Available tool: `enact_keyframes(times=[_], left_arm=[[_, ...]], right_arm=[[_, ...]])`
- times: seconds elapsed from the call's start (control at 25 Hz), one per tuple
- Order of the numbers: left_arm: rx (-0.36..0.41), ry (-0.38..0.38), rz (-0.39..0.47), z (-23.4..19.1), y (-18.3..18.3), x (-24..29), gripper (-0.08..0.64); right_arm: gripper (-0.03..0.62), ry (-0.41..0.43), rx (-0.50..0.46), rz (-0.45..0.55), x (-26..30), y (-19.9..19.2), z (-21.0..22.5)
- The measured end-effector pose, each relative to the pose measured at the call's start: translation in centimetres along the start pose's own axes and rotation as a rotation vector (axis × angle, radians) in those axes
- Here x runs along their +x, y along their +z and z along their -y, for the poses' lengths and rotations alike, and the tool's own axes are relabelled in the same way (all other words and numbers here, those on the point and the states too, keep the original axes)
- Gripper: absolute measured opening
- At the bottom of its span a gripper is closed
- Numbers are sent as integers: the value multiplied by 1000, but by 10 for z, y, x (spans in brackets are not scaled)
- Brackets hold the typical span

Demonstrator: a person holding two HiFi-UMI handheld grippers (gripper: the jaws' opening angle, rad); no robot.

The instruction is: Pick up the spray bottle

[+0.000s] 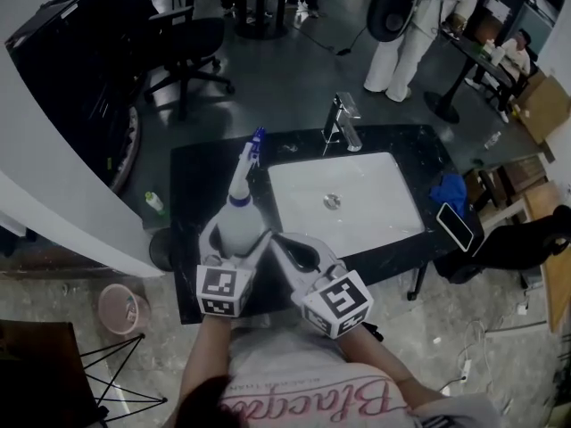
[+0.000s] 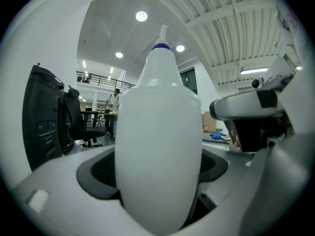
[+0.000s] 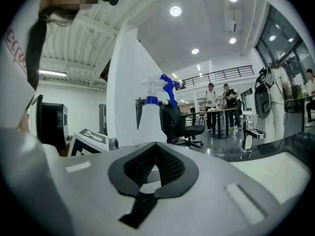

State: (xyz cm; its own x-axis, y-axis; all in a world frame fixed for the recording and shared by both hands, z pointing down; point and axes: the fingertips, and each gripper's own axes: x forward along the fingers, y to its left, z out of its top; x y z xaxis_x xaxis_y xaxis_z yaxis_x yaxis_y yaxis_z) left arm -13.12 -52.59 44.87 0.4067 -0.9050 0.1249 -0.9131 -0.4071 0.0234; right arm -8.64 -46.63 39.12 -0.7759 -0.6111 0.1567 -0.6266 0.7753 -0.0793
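Observation:
The spray bottle (image 1: 239,205), white with a blue nozzle, stands on the left of the black counter (image 1: 192,181), just left of the sink. My left gripper (image 1: 237,235) has its jaws on either side of the bottle's body and is shut on it. In the left gripper view the bottle (image 2: 157,141) fills the space between the pads. My right gripper (image 1: 282,241) sits just to the right of the bottle, shut with nothing in it. In the right gripper view the bottle (image 3: 149,116) stands beyond and left of the closed right gripper (image 3: 155,168).
A white sink (image 1: 384,194) with a chrome faucet (image 1: 342,121) takes up the counter's middle. A blue cloth (image 1: 451,191) and a phone (image 1: 454,226) lie at its right end. A small green-capped bottle (image 1: 154,203) sits off the left edge, and an office chair (image 1: 192,43) stands behind.

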Motion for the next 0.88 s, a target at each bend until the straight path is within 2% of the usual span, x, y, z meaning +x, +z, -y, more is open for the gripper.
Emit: enact_keyframes(times=[0.28, 0.52, 0.68, 0.88], left_arm=[[-7, 18, 96, 11, 49, -32, 420], [25, 71, 119, 12, 80, -57, 420], [21, 101, 130, 8, 94, -74, 420], [20, 118, 149, 8, 106, -91, 420]], right_arm=[[1, -10, -23, 30, -20, 8, -11], [1, -3, -68, 69, -27, 25, -19], [0, 14, -117, 84, -23, 39, -29], [1, 8, -114, 106, -26, 47, -37]])
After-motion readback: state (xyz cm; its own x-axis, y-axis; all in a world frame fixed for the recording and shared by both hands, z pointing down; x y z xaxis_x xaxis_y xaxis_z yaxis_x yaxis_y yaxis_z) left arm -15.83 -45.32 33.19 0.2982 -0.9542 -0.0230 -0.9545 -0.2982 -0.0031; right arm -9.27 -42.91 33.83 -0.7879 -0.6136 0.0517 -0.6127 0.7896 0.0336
